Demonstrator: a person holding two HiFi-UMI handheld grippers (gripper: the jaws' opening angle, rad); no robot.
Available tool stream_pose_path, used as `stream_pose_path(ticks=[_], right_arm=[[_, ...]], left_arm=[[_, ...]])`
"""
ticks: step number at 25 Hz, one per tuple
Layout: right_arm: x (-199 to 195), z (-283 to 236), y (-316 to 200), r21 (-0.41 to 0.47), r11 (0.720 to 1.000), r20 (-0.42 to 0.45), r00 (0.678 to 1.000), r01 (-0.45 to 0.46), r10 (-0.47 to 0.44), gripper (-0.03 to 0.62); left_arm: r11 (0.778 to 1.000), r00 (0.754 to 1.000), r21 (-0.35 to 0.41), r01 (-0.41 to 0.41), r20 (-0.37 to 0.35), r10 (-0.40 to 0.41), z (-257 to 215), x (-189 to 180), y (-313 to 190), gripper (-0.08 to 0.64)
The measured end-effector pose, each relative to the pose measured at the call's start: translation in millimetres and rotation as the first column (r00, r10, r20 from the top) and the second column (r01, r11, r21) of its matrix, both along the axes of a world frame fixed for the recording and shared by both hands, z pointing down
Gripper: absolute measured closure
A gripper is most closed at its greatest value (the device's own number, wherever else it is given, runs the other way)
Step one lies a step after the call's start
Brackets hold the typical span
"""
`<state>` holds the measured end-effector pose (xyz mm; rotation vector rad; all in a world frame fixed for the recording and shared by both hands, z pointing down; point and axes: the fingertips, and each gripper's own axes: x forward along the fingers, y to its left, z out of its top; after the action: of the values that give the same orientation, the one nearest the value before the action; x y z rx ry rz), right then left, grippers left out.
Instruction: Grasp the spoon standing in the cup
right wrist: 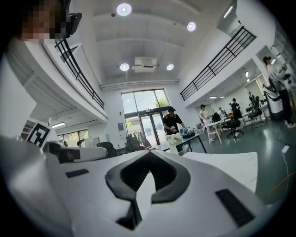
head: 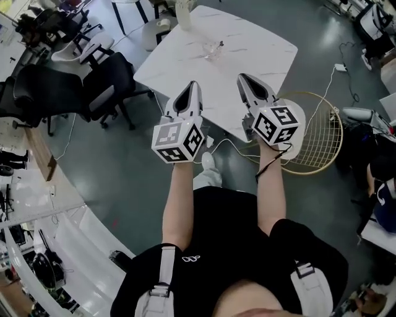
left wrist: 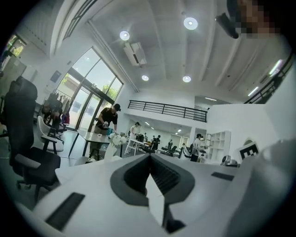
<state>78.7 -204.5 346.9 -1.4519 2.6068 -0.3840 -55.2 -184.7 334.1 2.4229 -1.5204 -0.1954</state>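
Note:
A clear glass cup (head: 213,49) stands on the white marble table (head: 260,43), toward its far side; the spoon in it is too small to make out. Both grippers hover side by side over the table's near edge, pointing at the cup from well short of it. My left gripper (head: 195,84) is shut with nothing between its jaws, and its tips meet in the left gripper view (left wrist: 149,156). My right gripper (head: 242,77) is likewise shut and empty (right wrist: 149,152). Neither gripper view shows the cup.
A white vase of flowers (head: 185,12) stands at the table's far edge, also visible from each gripper (left wrist: 113,143) (right wrist: 175,141). Black office chairs (head: 99,83) crowd the left. A gold wire chair (head: 318,133) sits right of the table. People stand in the background.

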Motion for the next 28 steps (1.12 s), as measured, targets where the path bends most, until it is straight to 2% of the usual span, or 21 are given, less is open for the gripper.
stream_pose_path(ticks=[4,7,11,15,18,20,24,28], right_arm=[[-11,9,-46,-0.051,0.999,0.025,1.0,-0.005,0.006,0.586],[-23,10,-76,-0.058,0.998,0.026,1.0,-0.005,0.006,0.586],[-39,19,-98,-0.068,0.997,0.041,0.999,0.025,-0.023,0.586],[-34,37,-113,-0.104,0.994,0.003,0.999,-0.036,0.036,0.586],[-27,42,-122,-0.131,0.991,0.022,0.999,-0.037,0.04,0.586],[-23,44,-124,-0.139,0.99,0.038,0.999,-0.027,0.033,0.586],[-15,50,-133,-0.132,0.991,-0.021,0.999,-0.038,0.036,0.586],[-15,47,-146,-0.118,0.993,-0.023,0.999,-0.03,0.028,0.586]], left_arm=[[0.997,0.998,-0.045,-0.063,-0.024,0.062,27,-5,-47,0.545],[0.993,0.996,-0.081,-0.083,-0.029,0.081,45,-15,-75,0.546],[0.988,0.998,-0.142,-0.061,-0.033,0.056,68,-35,-106,0.545],[0.98,1.0,-0.201,-0.013,0.001,0.014,89,-61,-132,0.546],[0.983,0.997,-0.181,-0.021,0.073,0.035,89,-51,-142,0.546],[0.984,0.993,-0.172,-0.05,0.094,0.067,90,-35,-145,0.546],[0.979,0.992,-0.193,-0.072,0.089,0.091,102,-14,-153,0.546],[0.977,0.994,-0.205,-0.065,0.072,0.082,102,-12,-162,0.546]])
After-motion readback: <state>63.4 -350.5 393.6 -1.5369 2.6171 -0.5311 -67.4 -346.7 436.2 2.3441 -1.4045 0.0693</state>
